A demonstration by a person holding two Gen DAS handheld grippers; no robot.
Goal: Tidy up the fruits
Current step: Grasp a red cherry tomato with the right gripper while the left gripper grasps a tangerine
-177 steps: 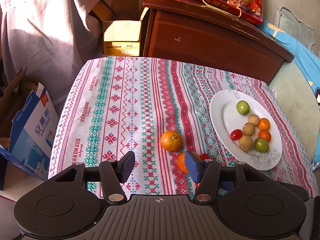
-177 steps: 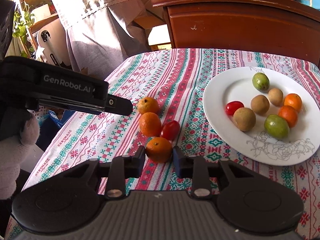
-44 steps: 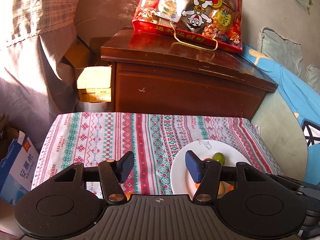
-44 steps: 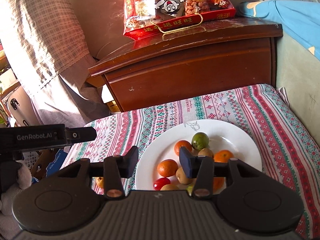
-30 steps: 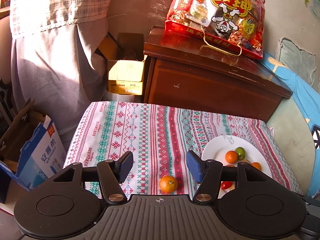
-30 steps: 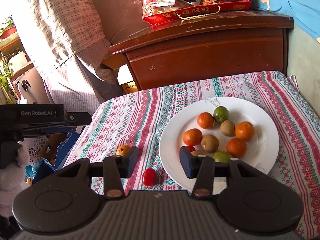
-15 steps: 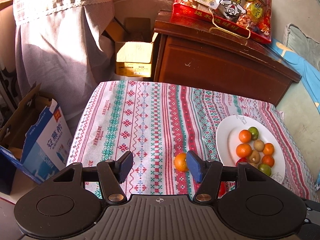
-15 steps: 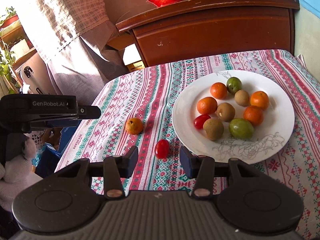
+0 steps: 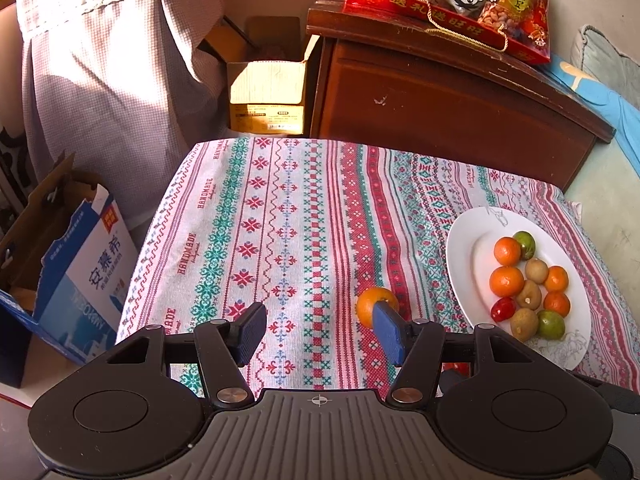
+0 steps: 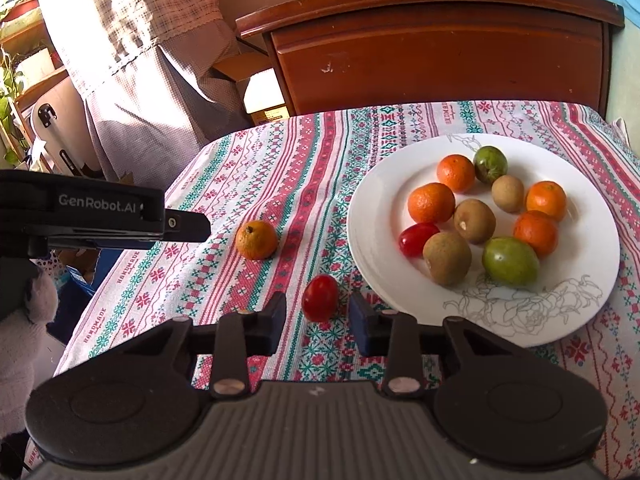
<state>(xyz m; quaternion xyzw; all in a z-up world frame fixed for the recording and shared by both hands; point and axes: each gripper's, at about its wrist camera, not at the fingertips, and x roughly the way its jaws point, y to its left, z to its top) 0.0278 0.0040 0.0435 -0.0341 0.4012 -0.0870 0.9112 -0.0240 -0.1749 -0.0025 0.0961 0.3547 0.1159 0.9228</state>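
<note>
Leftmost, a gloved hand (image 10: pixel 24 320) grips the left gripper (image 9: pixel 318 330), its ribbed blue pads spread with nothing between them above the woven, cross-stitch-patterned tablecloth (image 9: pixel 280 220); a dimpled mandarin (image 10: pixel 256 239) lies loose on the cloth, partly hidden behind the left gripper's right pad in its own view; next, a glossy oval cherry tomato (image 10: pixel 320 297) sits between the jaws of the right gripper (image 10: pixel 318 322), which have just been closing, though the pads seem not quite to touch it; rightward, a smooth white plate (image 10: pixel 380 200) with a line-drawn flower holds four mandarins, three fuzzy brown kiwis, two green fruits and one red tomato.
</note>
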